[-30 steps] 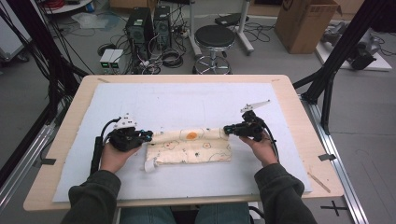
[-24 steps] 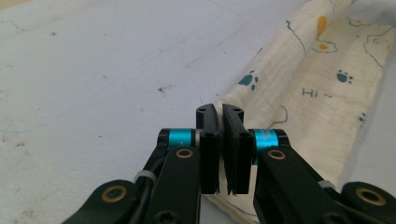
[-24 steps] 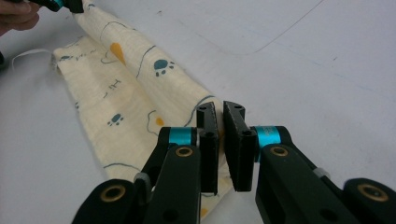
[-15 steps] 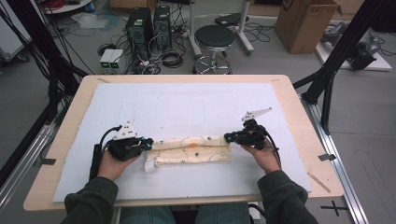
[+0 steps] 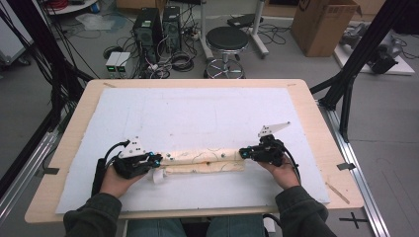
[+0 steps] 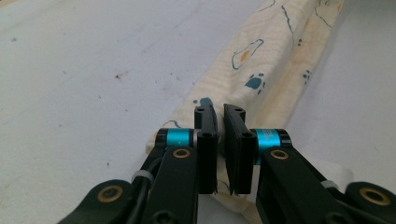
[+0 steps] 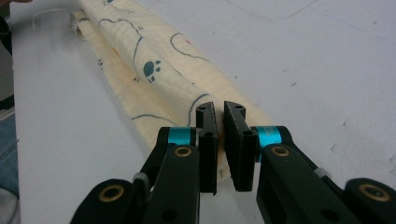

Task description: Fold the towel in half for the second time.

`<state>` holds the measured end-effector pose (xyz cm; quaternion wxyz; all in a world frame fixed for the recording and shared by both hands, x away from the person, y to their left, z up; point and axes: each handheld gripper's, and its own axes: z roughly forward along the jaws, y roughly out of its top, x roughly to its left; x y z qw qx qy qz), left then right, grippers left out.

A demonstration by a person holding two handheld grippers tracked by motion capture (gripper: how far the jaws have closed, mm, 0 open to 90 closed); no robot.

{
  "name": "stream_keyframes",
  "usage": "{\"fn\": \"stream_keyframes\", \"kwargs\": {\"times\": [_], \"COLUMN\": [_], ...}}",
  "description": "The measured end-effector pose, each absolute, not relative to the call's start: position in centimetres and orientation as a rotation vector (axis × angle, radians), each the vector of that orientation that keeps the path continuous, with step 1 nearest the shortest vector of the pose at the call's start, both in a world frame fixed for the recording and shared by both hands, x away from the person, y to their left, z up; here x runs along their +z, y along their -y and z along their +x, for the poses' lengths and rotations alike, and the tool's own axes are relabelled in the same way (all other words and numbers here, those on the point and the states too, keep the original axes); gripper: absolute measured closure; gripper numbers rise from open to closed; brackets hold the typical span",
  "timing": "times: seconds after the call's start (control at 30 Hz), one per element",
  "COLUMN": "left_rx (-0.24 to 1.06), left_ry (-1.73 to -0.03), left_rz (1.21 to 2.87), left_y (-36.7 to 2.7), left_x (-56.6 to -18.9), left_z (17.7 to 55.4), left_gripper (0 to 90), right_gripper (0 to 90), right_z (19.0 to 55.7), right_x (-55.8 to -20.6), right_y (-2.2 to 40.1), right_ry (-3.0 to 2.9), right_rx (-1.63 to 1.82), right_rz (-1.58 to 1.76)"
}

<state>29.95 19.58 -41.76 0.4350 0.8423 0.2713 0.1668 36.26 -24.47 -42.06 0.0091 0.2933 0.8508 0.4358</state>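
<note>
I see a cream cloth [image 5: 202, 162] with blue paw prints, folded into a long narrow strip, lying across the near part of the white mat [image 5: 197, 113] on the wooden table [image 5: 316, 108], running left to right between my two hands. The left gripper [image 5: 157, 161] sits at the strip's left end, held in my left hand [image 5: 111, 180]; in the left gripper view the jaws are nearly together with only a thin gap, and the cloth [image 6: 261, 60] lies under and ahead of the left gripper [image 6: 221, 140]. I can't make out fabric actually between the pads there, so I call them closed, grip on cloth not confirmed. The right gripper [image 5: 243, 153] is at the strip's right end, in my right hand [image 5: 281, 173]; in the right gripper view the right gripper [image 7: 220, 140] shows the same narrow slit between the jaws, with the cloth [image 7: 154, 70] end right under the tips and the strip running away up-left. Same call: jaws together, whether cloth is pinched I can't tell. A small white tag [image 5: 157, 176] sticks out at the strip's near-left corner. Behind the table stand a black stool [image 5: 226, 39], a cardboard box [image 5: 323, 22] and computer towers [image 5: 158, 24] on the floor.
</note>
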Motion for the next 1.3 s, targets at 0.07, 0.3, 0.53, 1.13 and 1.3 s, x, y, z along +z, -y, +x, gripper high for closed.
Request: {"fn": "stream_keyframes", "kwargs": {"times": [0.07, 0.3, 0.53, 1.13, 1.3], "left_rx": [0.410, 0.397, 0.393, 0.373, 0.361], "left_ry": [-0.671, -0.664, -0.672, -0.668, -0.676], "left_rz": [2.107, 2.135, 2.131, 2.138, 2.146], "left_y": [-19.7, -19.9, -20.0, -20.2, -20.4], "left_x": [-41.9, -42.6, -42.9, -43.3, -43.4], "left_z": [29.7, 29.0, 28.5, 28.3, 28.3], "left_gripper": [83.1, 82.7, 82.7, 82.9, 81.6], "right_gripper": [83.7, 83.2, 83.3, 83.6, 83.4], "right_z": [35.9, 34.9, 34.1, 32.9, 32.9], "right_x": [-42.1, -42.5, -42.9, -43.4, -43.7], "right_y": [24.4, 24.6, 24.6, 24.6, 24.5], "right_ry": [-2.660, -2.666, -2.686, -2.697, -2.702], "right_rx": [1.356, 1.345, 1.331, 1.319, 1.300], "right_rz": [0.902, 0.878, 0.872, 0.864, 0.865]}}
